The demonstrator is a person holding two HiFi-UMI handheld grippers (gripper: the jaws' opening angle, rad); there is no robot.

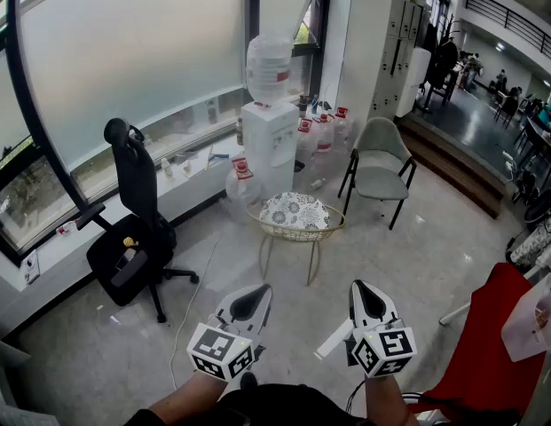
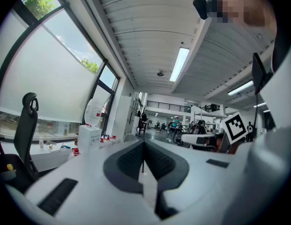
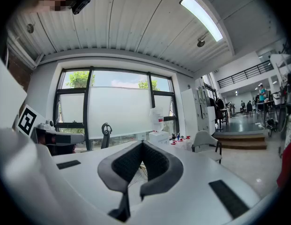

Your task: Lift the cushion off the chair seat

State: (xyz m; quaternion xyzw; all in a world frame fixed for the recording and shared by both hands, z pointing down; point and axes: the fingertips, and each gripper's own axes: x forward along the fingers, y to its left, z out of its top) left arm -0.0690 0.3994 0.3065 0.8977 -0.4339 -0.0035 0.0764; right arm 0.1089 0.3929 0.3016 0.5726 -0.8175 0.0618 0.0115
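Left gripper (image 1: 257, 293) and right gripper (image 1: 364, 291) sit at the bottom edge of the head view, side by side, held level, marker cubes toward the camera. Left jaws closed, tips meeting, nothing between them. Right jaws also fully closed, nothing held. Neither touches anything.

Cushion (image 1: 295, 210): round, white with a dark floral pattern, lying on the seat of a gold wire chair (image 1: 298, 235) with thin gold legs. It is ahead of both grippers, well apart from them, roughly on the centre line between the two. Cushion is not lifted.

Black office chair (image 1: 133, 238) at left by the window, small yellow object (image 1: 129, 241) on its seat. White water dispenser (image 1: 269, 145) with a bottle on top stands just behind the wire chair. Spare water bottles with red caps (image 1: 319, 133) on the floor beside it, against the window wall. Grey armchair (image 1: 380, 162) to the right of the dispenser, black legs, seat bare. Red fabric item (image 1: 488, 344) at the right edge, can't tell what it is. Light speckled floor (image 1: 417, 264). People in the far background, too small to make out.
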